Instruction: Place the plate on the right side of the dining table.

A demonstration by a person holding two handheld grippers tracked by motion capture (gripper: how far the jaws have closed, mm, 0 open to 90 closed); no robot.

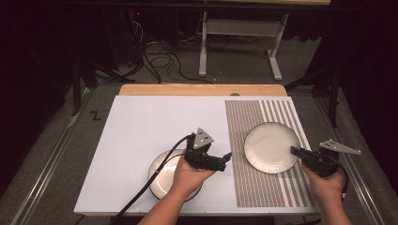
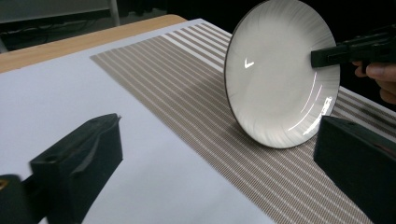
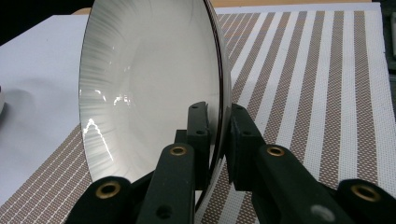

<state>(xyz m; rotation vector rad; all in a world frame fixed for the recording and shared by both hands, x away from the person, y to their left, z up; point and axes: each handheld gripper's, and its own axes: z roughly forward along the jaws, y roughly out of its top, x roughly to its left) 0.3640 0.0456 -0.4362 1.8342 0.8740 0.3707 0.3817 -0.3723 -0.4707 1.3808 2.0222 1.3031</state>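
While the right tongs (image 1: 294, 151) pinched the rim of the white plate (image 1: 271, 147), the plate stood tilted up on its edge over the striped mat (image 1: 256, 187) on the right part of the desk (image 1: 141, 126). In the right gripper view the two black jaws sat pressed against the dark rim (image 3: 219, 116), one on the inner face and one on the back, with the glossy ribbed bowl of the plate (image 3: 149, 84) turned to the left of that view. The lower edge of the plate looked close to the mat; contact could not be told for certain.

Left tongs (image 1: 228, 158) were spread wide, nothing between them. No earlier picture was on hand for comparison. In the left gripper view the jaws stood far apart at the bottom corners, pointed toward the tilted plate (image 2: 280, 70), with the right tongs (image 2: 322, 57) seen gripping its far rim.

A second plate (image 1: 162, 176), cream with a dark rim, lay flat on the white sheet (image 1: 155, 122) below the left hand (image 1: 190, 176), partly covered by it. The left tongs hung over the sheet just right of this plate and near the mat's left border. The two plates were well apart. The right hand (image 1: 328, 180) sat at the mat's right edge.
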